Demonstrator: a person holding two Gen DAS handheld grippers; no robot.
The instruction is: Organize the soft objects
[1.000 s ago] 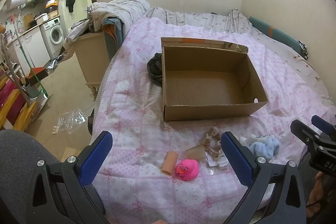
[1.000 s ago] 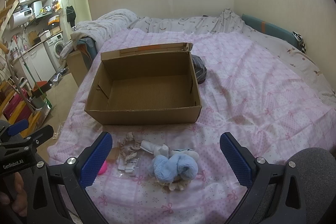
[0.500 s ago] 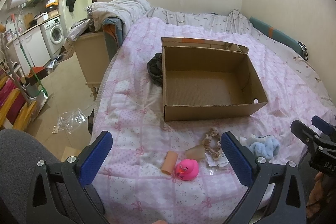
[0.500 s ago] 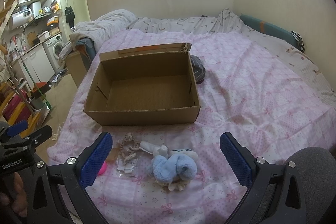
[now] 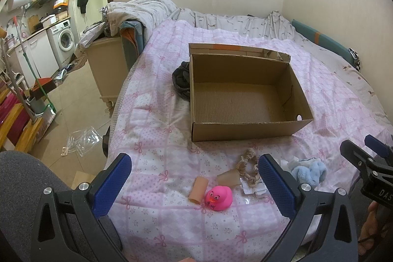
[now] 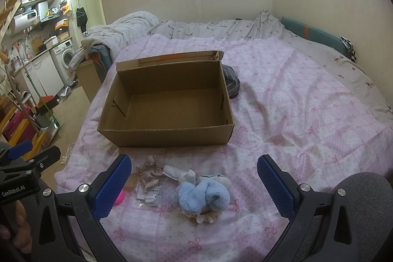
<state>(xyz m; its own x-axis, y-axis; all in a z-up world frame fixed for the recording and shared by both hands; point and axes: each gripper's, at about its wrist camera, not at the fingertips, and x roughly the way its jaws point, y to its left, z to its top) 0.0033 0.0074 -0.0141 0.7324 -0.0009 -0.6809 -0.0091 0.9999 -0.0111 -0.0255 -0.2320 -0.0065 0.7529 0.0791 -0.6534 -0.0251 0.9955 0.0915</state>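
Observation:
An open, empty cardboard box (image 5: 245, 131) (image 6: 167, 138) sits on the pink quilt. In front of it lie a pink rubber duck (image 5: 219, 197), a tan tube (image 5: 198, 192), a beige scrunchie (image 5: 249, 167) (image 6: 149, 172) and a fluffy blue plush (image 5: 310, 171) (image 6: 202, 195) beside white cloth (image 6: 179, 173). My left gripper (image 5: 195, 184) is open above the duck and tube. My right gripper (image 6: 194, 184) is open above the blue plush. Neither holds anything. Each gripper also shows at the edge of the other's view.
A dark bundle of cloth (image 5: 181, 83) (image 6: 231, 81) lies against the box's far side. A crumpled grey duvet (image 5: 142, 9) is heaped at the bed's head. A wooden cabinet (image 5: 106, 65) and clear plastic packaging (image 5: 82, 141) stand on the floor at left.
Both views shift only slightly; the right gripper drifts a little to the right. No object has moved and both grippers stay open.

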